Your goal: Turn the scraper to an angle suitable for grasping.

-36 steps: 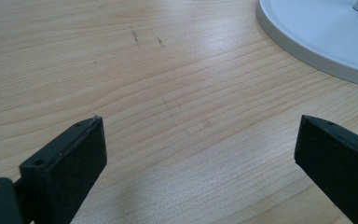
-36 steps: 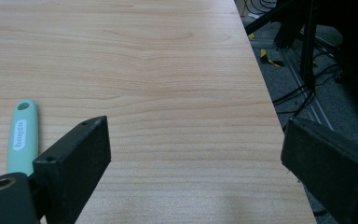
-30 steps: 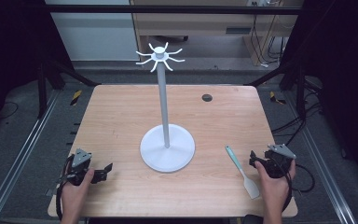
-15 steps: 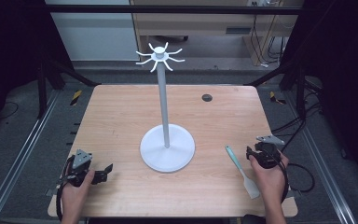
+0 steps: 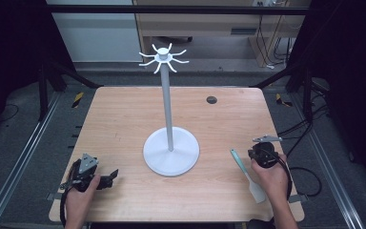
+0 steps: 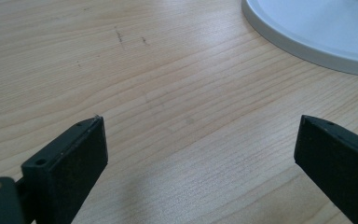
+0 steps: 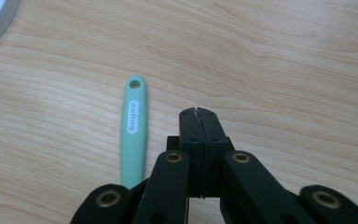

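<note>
A white stand [image 5: 167, 114] with hooks at its top rises from a round base [image 5: 171, 151] in the middle of the table. A spatula [image 5: 245, 172] with a mint-green handle [image 7: 133, 128] and a white blade lies flat to the right of the base. My right gripper [image 5: 264, 151] [image 7: 199, 112] is shut with nothing in it, just right of the handle and not touching it. My left gripper [image 5: 110, 176] [image 6: 198, 126] rests near the front left of the table with its jaws wide open over bare wood. The base's rim [image 6: 307, 46] lies ahead of it.
The wooden table [image 5: 124, 124] has a small dark round hole [image 5: 211, 99] at the back right. Metal rails and cables run along the floor on both sides.
My right gripper has moved left and a little forward, closer to the spatula's handle. The left gripper has stayed put.
</note>
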Demonstrator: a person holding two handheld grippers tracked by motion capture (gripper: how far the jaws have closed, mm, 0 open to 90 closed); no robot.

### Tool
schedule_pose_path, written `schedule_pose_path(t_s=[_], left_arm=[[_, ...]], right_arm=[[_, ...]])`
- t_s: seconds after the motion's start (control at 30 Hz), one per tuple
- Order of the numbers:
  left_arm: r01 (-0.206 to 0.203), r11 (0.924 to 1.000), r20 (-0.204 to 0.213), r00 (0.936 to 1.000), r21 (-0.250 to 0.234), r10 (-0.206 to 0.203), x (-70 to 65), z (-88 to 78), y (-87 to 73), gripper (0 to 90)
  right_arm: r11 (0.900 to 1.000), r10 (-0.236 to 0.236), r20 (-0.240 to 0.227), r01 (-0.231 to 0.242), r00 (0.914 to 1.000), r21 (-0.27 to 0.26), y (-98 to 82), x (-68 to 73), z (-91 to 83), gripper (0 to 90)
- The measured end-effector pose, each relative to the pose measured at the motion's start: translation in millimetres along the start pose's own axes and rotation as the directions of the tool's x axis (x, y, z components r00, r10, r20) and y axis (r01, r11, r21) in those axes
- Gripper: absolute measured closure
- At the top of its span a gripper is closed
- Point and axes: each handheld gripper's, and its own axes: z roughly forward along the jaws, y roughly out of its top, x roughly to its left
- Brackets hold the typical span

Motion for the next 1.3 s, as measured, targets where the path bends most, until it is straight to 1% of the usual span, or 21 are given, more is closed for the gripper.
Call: schedule_pose_path(t_s=[0.17, 0.27, 0.53, 0.63, 0.67, 0.7, 1.1, 1.23, 1.27, 1.3], left_arm=[[-0.002, 1.0, 0.003, 1.0, 0.005, 0.002, -0.2, 1.0, 0.0, 2.3], [0.001, 1.0, 0.001, 1.0, 0.004, -0.001, -0.3, 1.1, -0.2, 2.3], [-0.001, 1.0, 0.001, 1.0, 0.006, 0.001, 0.1, 1.1, 0.1, 2.5], [-0.006, 0.9999, 0.002, 1.0, 0.01, 0.006, 0.2, 1.0, 0.3, 2.6], [0.0, 1.0, 0.003, 1.0, 0.007, 0.0, 0.2, 0.8, 0.1, 2.6], [0.0, 1.0, 0.004, 1.0, 0.007, 0.0, 0.5, 0.6, 0.1, 2.6], [0.002, 1.0, 0.007, 1.0, 0.006, -0.002, 0.2, 0.2, 0.1, 2.7], [-0.004, 0.9999, 0.009, 0.9999, 0.013, 0.004, -0.4, 1.1, 0.4, 2.7], [-0.008, 0.9999, 0.009, 0.9999, 0.013, 0.008, -1.0, 0.9, 0.6, 2.8], [-0.013, 0.9998, 0.011, 0.9999, 0.012, 0.012, -1.6, 0.6, 0.9, 2.8]], right_arm=[[1.0, -0.02, -0.014, 0.02, 0.9997, 0.017, 1.4, 4.7, 3.7, 90.0], [1.0, -0.02, -0.021, 0.021, 0.9996, 0.015, 2.3, 5.6, 5.5, 90.0], [0.999, -0.025, -0.038, 0.026, 0.9989, 0.03, 3.1, 11.5, 14.6, 90.0], [0.999, -0.028, -0.047, 0.029, 0.9985, 0.036, 3.3, 15.5, 18.0, 90.0], [0.999, -0.031, -0.046, 0.033, 0.9985, 0.038, 3.5, 16.9, 20.6, 90.0], [0.999, -0.025, -0.047, 0.027, 0.9986, 0.04, 3.7, 17.4, 21.4, 90.0], [0.998, -0.019, -0.049, 0.022, 0.9986, 0.066, 3.8, 17.6, 29.7, 90.0], [0.998, -0.01, -0.047, 0.013, 0.9988, 0.065, 3.9, 16.9, 30.9, 90.0], [0.998, -0.014, -0.059, 0.018, 0.9982, 0.068, 3.9, 17.2, 30.7, 90.0], [0.998, -0.014, -0.059, 0.018, 0.9982, 0.068, 3.9, 17.2, 30.7, 90.0]])
